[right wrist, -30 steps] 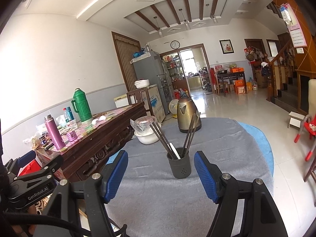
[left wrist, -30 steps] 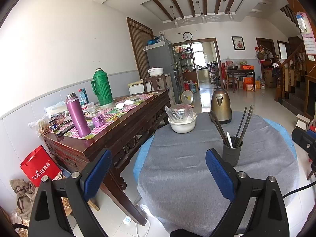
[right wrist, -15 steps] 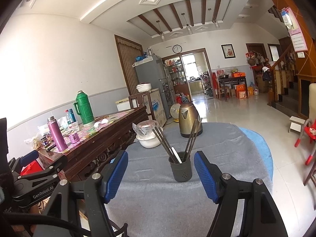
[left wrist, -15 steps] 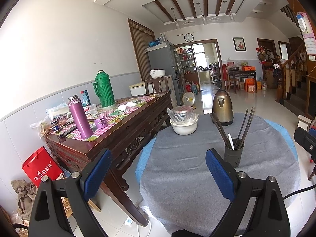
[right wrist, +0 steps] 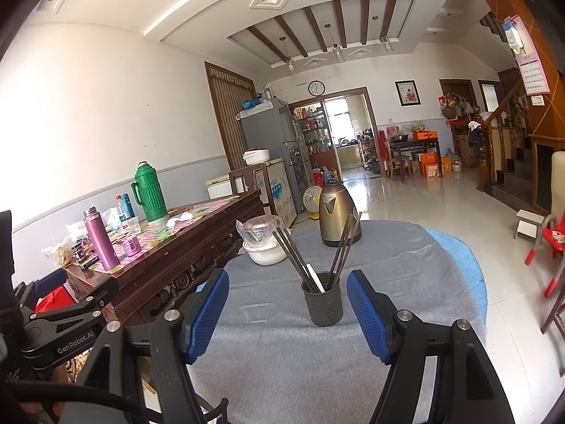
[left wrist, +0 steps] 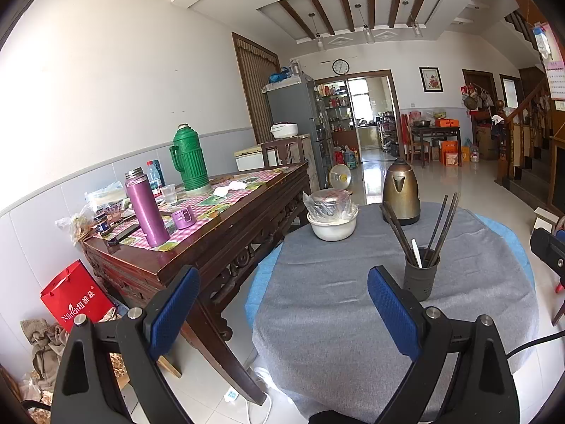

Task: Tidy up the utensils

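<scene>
Blue ribbed pads face each other across a broad gap on the right gripper, its jaws spread wide with nothing pressed between them. Just ahead of the fingertips, and centred in that gap in the right wrist view, stands the dark grey utensil holder, upright on the grey tablecloth and clear of both pads. Dark chopsticks fan out of it to either side, and a white utensil leans among them.

The left gripper is likewise spread wide and empty, hovering over the near left part of the same round table. From its camera the utensil holder sits off to the right, just beyond the right pad and outside the gap between the fingers; the chopsticks rise above it.

Farther back on the cloth, a white bowl holds a plastic-wrapped metal container, and to its right stands a bronze-coloured electric kettle. A blue cloth edge shows beneath the grey one.

To the left, a carved dark wooden side table carries a purple flask, a small purple cup, a green thermos jug and bottles. A red paper bag leans by its leg on the floor. Beyond lie a grey fridge, a wall clock and an open doorway.
</scene>
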`<action>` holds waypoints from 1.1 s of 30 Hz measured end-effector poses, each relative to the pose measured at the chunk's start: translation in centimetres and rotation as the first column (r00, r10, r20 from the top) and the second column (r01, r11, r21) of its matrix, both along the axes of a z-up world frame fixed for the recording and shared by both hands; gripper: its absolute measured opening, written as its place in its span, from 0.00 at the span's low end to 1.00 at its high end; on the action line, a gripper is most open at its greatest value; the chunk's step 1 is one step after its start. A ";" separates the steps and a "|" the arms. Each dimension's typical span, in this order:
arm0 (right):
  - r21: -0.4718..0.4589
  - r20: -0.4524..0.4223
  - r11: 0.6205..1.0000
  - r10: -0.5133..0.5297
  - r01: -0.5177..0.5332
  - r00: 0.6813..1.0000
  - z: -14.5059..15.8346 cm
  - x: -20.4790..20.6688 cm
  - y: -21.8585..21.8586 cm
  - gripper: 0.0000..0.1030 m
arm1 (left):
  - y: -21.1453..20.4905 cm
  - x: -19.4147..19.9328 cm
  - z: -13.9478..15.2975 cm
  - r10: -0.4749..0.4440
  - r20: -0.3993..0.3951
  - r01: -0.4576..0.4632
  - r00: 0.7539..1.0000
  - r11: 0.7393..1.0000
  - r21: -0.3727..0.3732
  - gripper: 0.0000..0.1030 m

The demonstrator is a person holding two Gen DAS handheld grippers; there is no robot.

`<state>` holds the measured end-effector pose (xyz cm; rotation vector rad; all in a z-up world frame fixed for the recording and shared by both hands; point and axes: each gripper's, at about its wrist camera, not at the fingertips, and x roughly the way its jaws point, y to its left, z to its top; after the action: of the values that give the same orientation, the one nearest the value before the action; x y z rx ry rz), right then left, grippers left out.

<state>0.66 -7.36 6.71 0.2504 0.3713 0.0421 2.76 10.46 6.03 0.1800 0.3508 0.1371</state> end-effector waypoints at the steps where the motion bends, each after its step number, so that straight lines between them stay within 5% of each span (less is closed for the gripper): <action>1: 0.000 0.001 1.000 -0.002 0.002 1.000 0.0 0.0 0.0 0.71 | 0.0 0.0 0.0 0.000 0.000 0.000 1.000 1.000 0.000 0.93; 33: -0.048 -0.014 0.999 -0.018 0.017 1.000 -0.3 -0.1 1.2 0.71 | 1.5 0.2 -0.9 0.013 -0.011 -0.013 1.000 1.000 -0.019 0.93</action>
<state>0.52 -6.21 6.39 0.2063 0.3840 0.0142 2.99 11.98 5.11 0.1602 0.3644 0.1457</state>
